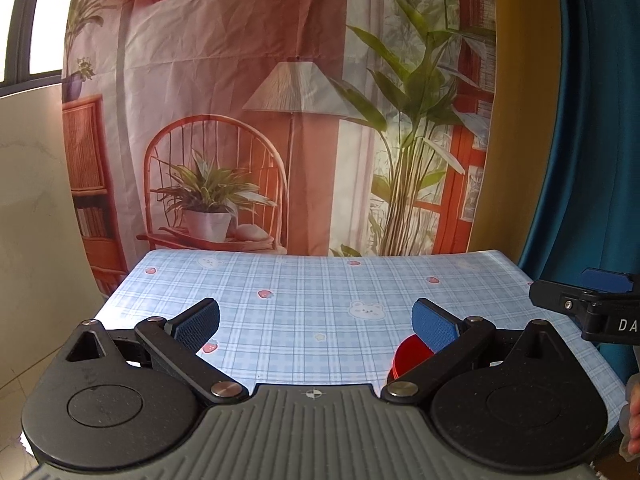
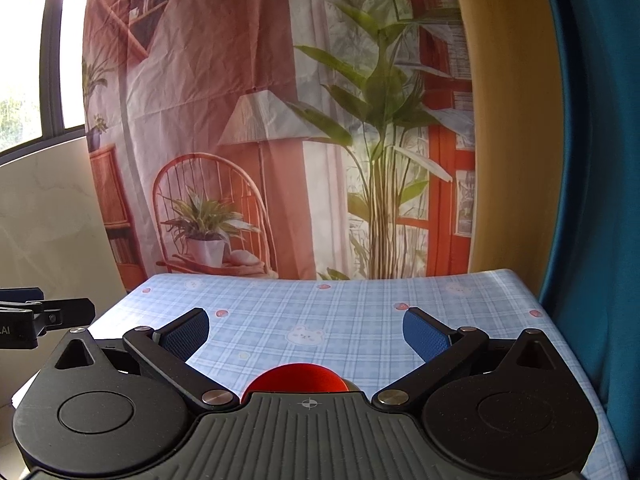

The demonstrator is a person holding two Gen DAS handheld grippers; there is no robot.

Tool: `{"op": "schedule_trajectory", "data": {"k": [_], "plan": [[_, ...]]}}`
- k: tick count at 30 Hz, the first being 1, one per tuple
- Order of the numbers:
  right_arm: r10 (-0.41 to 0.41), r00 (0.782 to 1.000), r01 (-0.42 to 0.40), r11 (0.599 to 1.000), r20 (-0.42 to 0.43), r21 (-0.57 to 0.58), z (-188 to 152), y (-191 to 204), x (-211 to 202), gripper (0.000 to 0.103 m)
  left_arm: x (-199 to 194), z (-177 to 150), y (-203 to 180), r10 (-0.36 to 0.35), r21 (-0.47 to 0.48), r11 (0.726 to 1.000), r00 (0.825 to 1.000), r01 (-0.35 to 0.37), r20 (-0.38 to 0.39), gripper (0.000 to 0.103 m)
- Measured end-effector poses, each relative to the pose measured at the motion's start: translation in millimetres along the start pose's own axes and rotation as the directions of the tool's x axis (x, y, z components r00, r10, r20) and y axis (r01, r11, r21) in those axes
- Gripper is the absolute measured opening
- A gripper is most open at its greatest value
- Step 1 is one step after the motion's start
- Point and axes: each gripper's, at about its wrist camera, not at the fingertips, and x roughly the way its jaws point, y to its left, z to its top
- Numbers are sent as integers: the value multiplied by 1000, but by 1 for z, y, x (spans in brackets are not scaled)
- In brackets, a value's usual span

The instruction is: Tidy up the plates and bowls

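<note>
A red bowl or plate (image 1: pixel 408 354) sits near the front right of the table, partly hidden behind my left gripper's right finger. It also shows in the right wrist view (image 2: pixel 298 378), low and centred, mostly hidden by the gripper body. My left gripper (image 1: pixel 316 322) is open and empty above the table. My right gripper (image 2: pixel 306 332) is open and empty, held just above and behind the red dish. The right gripper also shows at the right edge of the left wrist view (image 1: pixel 592 300). The left gripper shows at the left edge of the right wrist view (image 2: pixel 40 314).
The table has a blue plaid cloth (image 1: pixel 320 280) with bear and strawberry prints. A printed backdrop (image 1: pixel 280 120) hangs behind its far edge. A blue curtain (image 2: pixel 592 160) hangs at the right. A pale wall and a window are at the left.
</note>
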Motion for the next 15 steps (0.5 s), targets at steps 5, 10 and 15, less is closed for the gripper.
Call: {"op": "schedule_trajectory", "data": {"k": [5,10,15], "plan": [[-11,1000,11,1000,23,-4,3,1,-18,103,-16,-1,3,8,-14,1000,1000,-8,16,103],[-17,999,17,1000,38,-6,6,3,-32,103,-32,0,6,17,-17,1000,999,-17,34,103],[-24,999,25,999,44,-20,7,7,-43,103,-44,0,6,24,-10,1000,999,-23,47,103]]}}
